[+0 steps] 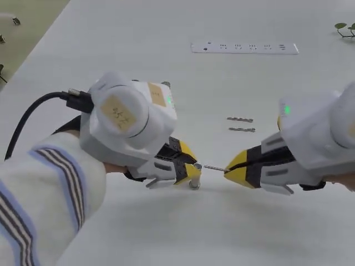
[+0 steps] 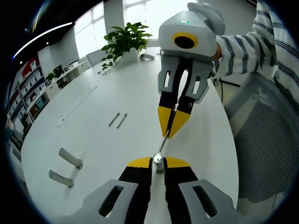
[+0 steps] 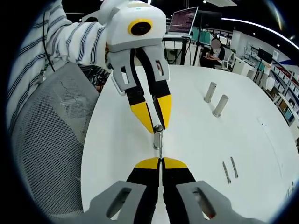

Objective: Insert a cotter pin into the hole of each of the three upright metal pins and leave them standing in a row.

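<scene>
Metal pin (image 3: pixel 157 139) stood upright on the white table (image 1: pixel 166 233), near its front edge in the head view, clamped between the yellow-tipped jaws of the left gripper (image 1: pixel 190 169), which were closed tight on its upper part. Cotter pin (image 1: pixel 213 168) was held level, pinched at one end by the fully closed jaws of the right gripper (image 1: pixel 227 170), its free end pointing at the top of the metal pin and just beside it; could not tell whether the tip had entered the hole. The two grippers faced each other nose to nose, close but not touching. Two more metal pins (image 3: pixel 210 92) (image 3: pixel 220 105) stood upright side by side, well apart from the work, bare on the table. Two spare cotter pins (image 1: pixel 239 119) (image 1: pixel 242 129) lay flat and parallel, just beyond the right gripper. A white power strip (image 1: pixel 244 48) lay farther back. A potted plant (image 2: pixel 124 42) sat at the far end of the table. A striped sleeve (image 1: pixel 50 194) covered the arm behind the left gripper. A mesh chair (image 3: pixel 51 140) stood beside the table.
</scene>
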Motion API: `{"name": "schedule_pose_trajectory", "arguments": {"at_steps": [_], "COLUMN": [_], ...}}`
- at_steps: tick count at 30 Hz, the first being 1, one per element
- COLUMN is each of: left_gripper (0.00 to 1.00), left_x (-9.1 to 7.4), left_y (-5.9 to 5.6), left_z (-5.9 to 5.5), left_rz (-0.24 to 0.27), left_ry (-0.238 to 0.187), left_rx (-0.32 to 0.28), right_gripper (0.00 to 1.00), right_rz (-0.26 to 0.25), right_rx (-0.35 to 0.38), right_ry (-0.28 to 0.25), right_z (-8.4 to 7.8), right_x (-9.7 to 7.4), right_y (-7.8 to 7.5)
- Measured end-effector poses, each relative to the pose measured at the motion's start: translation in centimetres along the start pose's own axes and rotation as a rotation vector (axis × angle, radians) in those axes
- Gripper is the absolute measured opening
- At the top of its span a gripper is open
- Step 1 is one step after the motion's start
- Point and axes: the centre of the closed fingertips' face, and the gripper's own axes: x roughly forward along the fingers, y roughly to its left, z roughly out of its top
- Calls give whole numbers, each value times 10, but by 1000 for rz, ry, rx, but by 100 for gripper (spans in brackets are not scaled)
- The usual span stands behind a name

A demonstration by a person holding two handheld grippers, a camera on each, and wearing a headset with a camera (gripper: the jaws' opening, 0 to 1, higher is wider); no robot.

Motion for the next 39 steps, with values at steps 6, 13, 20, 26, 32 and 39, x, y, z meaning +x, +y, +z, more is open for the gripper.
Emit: {"name": "schedule_pose_trajectory", "arguments": {"at_steps": [6, 13, 20, 26, 32, 39], "left_gripper": [6, 5, 5, 5, 5, 5], "left_x": [0, 1, 3, 4, 4, 4], "left_y": [-1, -3, -5, -8, -7, -6], "left_z": [0, 1, 3, 4, 3, 3], "left_rz": [-9, -21, -30, -41, -40, -33], "left_ry": [2, 3, -8, -5, -7, -6], "left_rx": [10, 11, -35, -39, -40, -24], "right_gripper": [0, 0, 0, 0, 0, 0], "right_rz": [16, 29, 43, 64, 66, 58], "right_rx": [-20, -36, -44, -85, -118, -130], "right_ry": [13, 15, 2, -7, -4, -13], "right_z": [0, 6, 15, 22, 22, 22], "right_x": [3, 6, 14, 21, 20, 19], "right_y": [3, 4, 5, 8, 7, 7]}}
